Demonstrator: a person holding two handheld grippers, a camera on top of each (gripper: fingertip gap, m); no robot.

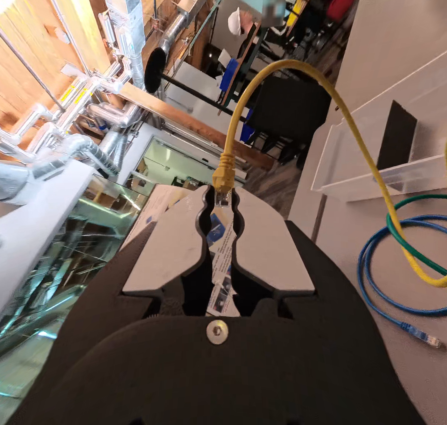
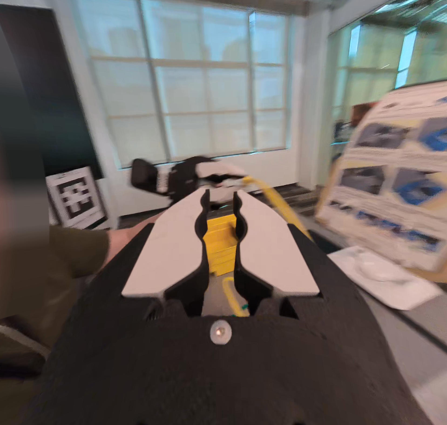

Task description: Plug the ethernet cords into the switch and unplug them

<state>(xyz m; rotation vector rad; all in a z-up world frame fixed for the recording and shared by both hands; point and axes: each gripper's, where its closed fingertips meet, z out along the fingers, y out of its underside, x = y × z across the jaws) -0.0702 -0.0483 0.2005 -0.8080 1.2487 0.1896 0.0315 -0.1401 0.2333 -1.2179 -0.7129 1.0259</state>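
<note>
My left gripper (image 1: 222, 190) is shut on the clear plug (image 1: 223, 198) of a yellow ethernet cord (image 1: 290, 63), held in the air at the fingertips. The cord arcs up and right, then drops to the grey table (image 1: 338, 355). A blue cord (image 1: 377, 292) and a green cord (image 1: 416, 251) lie coiled there, the blue plug (image 1: 430, 340) loose. A black flat box (image 1: 396, 135), perhaps the switch, stands in a clear acrylic holder. My right gripper (image 2: 219, 193) is narrowly open and empty. Beyond it, blurred, are the other gripper (image 2: 217, 178) and the yellow cord (image 2: 273, 195).
A stack of yellow boxes (image 2: 219, 241) sits behind my right fingers. A printed poster board (image 2: 387, 171) leans at the right. A black-and-white marker board (image 2: 75, 198) stands by the window wall. A person's sleeve (image 2: 60, 251) is at the left. A person in a white hard hat (image 1: 235, 21) is far off. The tips of one gripper are about 15 centimetres away from the tips of the other.
</note>
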